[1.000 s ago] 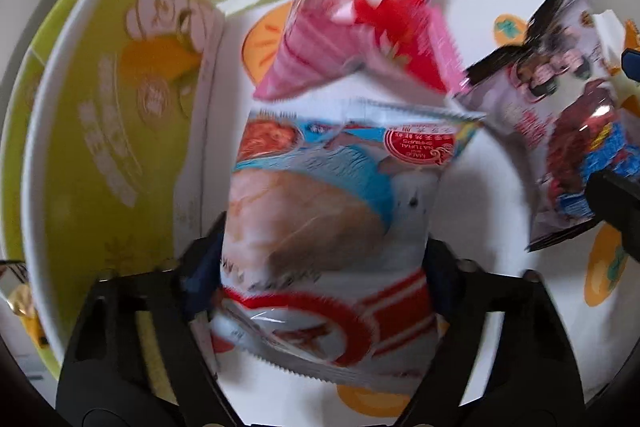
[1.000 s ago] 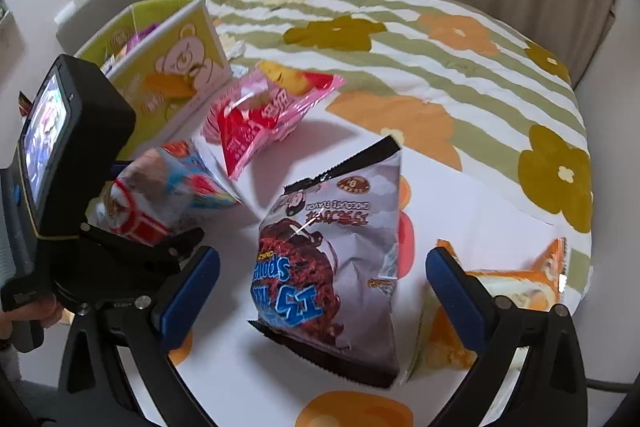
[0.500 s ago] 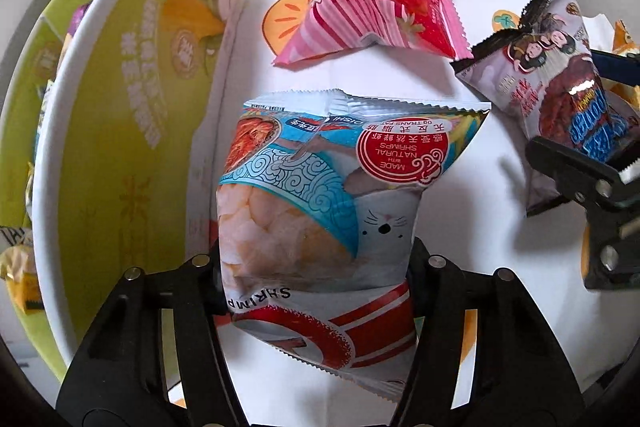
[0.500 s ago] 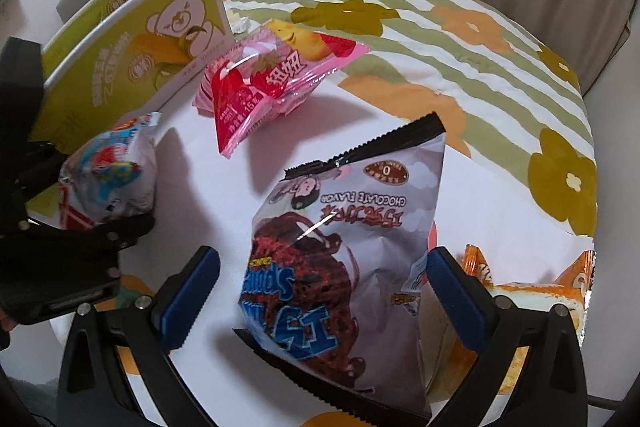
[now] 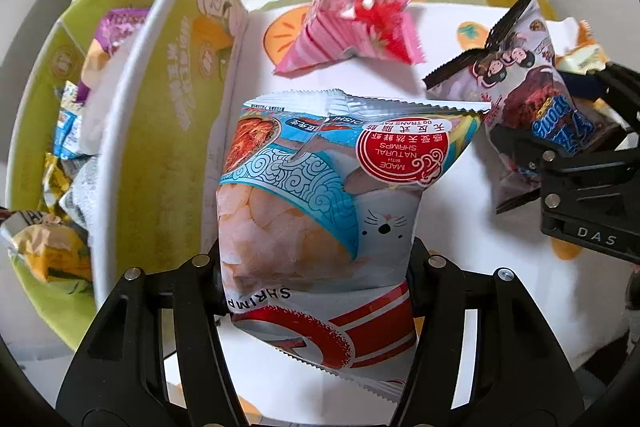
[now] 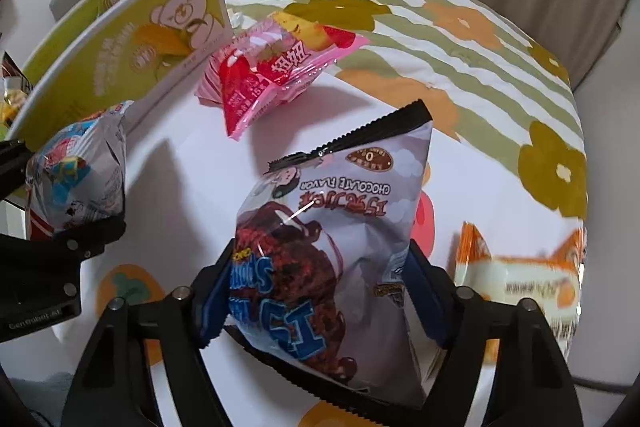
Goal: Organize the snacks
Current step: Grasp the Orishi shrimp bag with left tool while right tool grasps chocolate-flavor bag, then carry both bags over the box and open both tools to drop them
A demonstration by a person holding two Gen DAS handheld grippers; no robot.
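Note:
My left gripper is shut on the lower part of a shrimp chip bag, blue and white with a red seal, held upright just right of the box wall. That bag also shows at the left edge of the right wrist view. My right gripper has its jaws closing on a grey chocolate snack bag, and the blue pads press on both its sides. The open yellow-green bear box stands at the left with several snack packets inside.
A pink and red snack bag lies on the white flowered cloth beside the box corner. An orange and white packet lies to the right of my right gripper. A green striped bed cover and curtains lie beyond.
The left gripper closed on the shrimp bag and lifted it beside the box, whose inside now shows. The right gripper's wide jaws have come in onto the chocolate bag.

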